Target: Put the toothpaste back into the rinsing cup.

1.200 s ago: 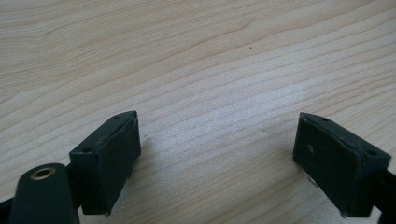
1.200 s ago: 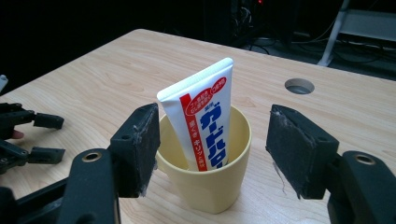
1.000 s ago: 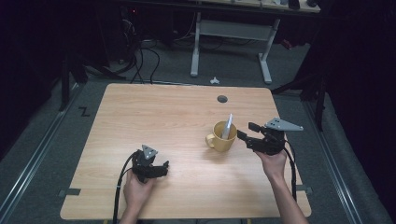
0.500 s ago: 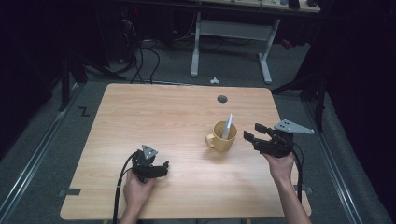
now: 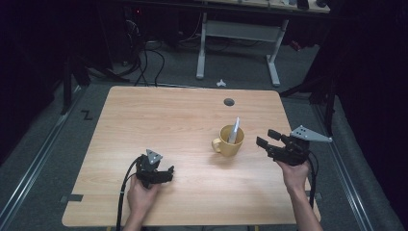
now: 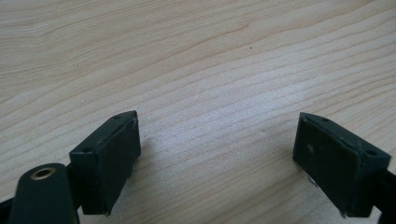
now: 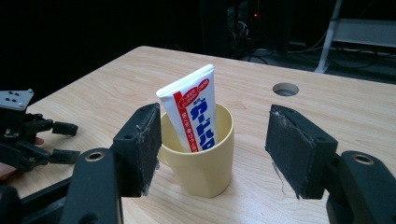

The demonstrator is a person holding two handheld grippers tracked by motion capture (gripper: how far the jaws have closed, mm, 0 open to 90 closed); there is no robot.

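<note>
In the high view, the right tool (image 5: 265,138) now sits farther right and nearer than it did a second ago, well apart from the yellow mug (image 5: 228,141). A half second ago it was already drawing off; now the gap is wider. Its jaws are spread and hold nothing. The toothpaste tube (image 5: 234,130) stands tilted in the mug, which rests right of centre on the tabletop (image 5: 159,115). The left tool (image 5: 163,174) lies low at the near left, unmoved across all three moments. I judge the placing of the tube done and the right hand retreating.

In the left gripper view, the left tool (image 6: 217,149) is released, jaws wide, bare wood grain between them.

In the right gripper view, the right tool (image 7: 212,147) frames the mug (image 7: 198,161) between its spread pads without touching it. The tube (image 7: 191,109) leans leftward inside, cap end down. The left tool (image 7: 58,140) shows at the far left.
</note>
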